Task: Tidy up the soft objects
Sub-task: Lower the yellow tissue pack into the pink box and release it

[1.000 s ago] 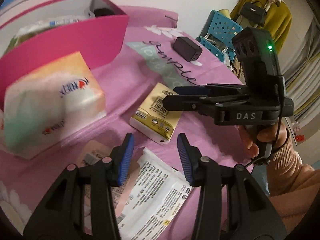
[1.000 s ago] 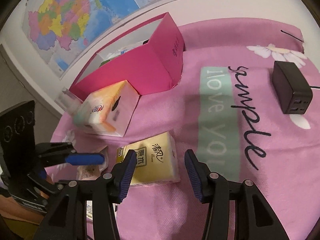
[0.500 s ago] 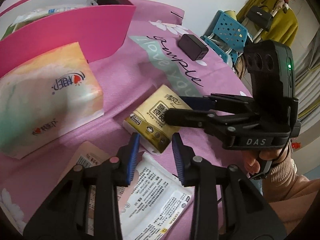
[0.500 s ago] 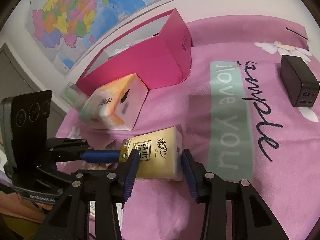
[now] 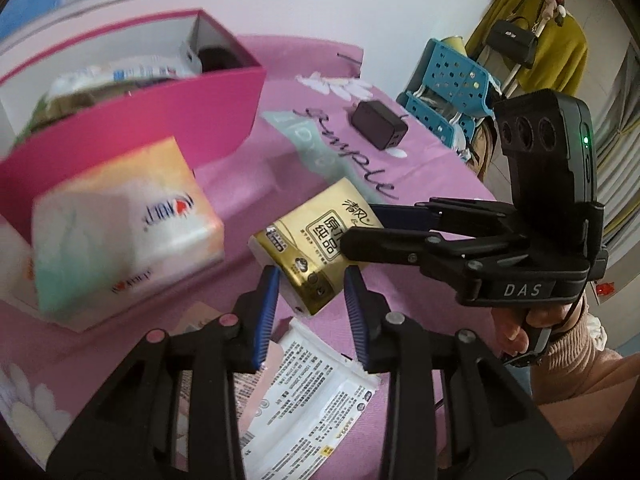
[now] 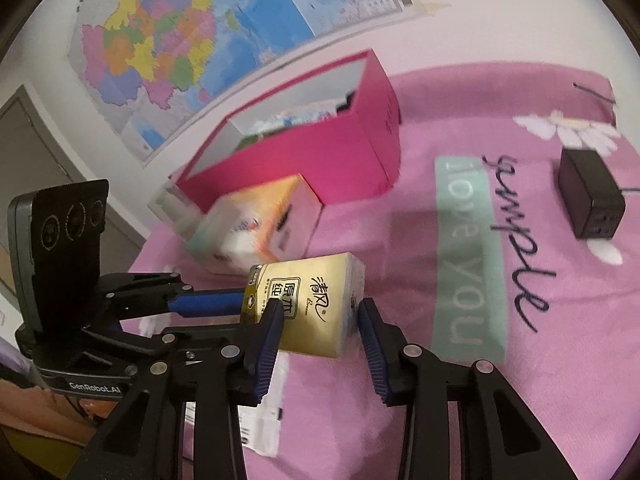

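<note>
Now the gold tissue pack (image 5: 316, 246), lying on the pink cloth (image 5: 280, 168) a second ago, hangs clear of it. Left gripper (image 5: 310, 308) clamps its near end, right gripper (image 6: 320, 334) its sides. Far left waits the pink box (image 5: 132, 136), the likely destination.

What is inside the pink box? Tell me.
Soft packs lie in the pink box, with a dark thing at its far end. Its front wall hides whatever lies lower.
</note>
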The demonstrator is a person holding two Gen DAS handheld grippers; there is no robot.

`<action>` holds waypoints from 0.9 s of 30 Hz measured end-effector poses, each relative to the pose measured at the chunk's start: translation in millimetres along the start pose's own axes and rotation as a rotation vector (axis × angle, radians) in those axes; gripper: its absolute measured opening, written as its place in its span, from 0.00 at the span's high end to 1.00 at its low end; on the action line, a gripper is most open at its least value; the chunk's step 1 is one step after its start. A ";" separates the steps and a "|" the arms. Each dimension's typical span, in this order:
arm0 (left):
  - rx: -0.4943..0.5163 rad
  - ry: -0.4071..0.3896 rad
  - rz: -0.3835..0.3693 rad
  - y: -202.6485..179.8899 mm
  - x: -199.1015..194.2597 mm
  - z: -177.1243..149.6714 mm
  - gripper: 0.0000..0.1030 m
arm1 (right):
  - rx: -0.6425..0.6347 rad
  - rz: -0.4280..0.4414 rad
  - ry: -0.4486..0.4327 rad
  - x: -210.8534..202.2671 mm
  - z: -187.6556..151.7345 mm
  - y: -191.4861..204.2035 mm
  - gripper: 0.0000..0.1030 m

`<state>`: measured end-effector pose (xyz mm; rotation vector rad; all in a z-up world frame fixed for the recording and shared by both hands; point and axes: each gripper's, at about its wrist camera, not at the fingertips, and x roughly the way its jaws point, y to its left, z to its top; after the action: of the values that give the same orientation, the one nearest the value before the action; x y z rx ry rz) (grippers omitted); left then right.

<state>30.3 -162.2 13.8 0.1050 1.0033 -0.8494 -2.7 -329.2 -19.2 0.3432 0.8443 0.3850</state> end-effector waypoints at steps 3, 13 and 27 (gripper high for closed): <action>0.004 -0.027 0.018 0.3 -9.7 6.5 0.65 | -0.022 0.008 -0.020 -4.3 10.8 6.3 0.62; 0.021 -0.113 0.109 14.6 -36.7 40.8 0.65 | -0.105 0.038 -0.085 -5.1 58.7 24.8 0.62; -0.004 -0.171 0.236 49.0 -45.9 103.2 0.65 | -0.139 0.044 -0.132 21.9 127.3 36.7 0.62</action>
<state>123.4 -148.0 93.0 0.1420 0.8139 -0.6297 102.0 -304.8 61.2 0.2552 0.6775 0.4548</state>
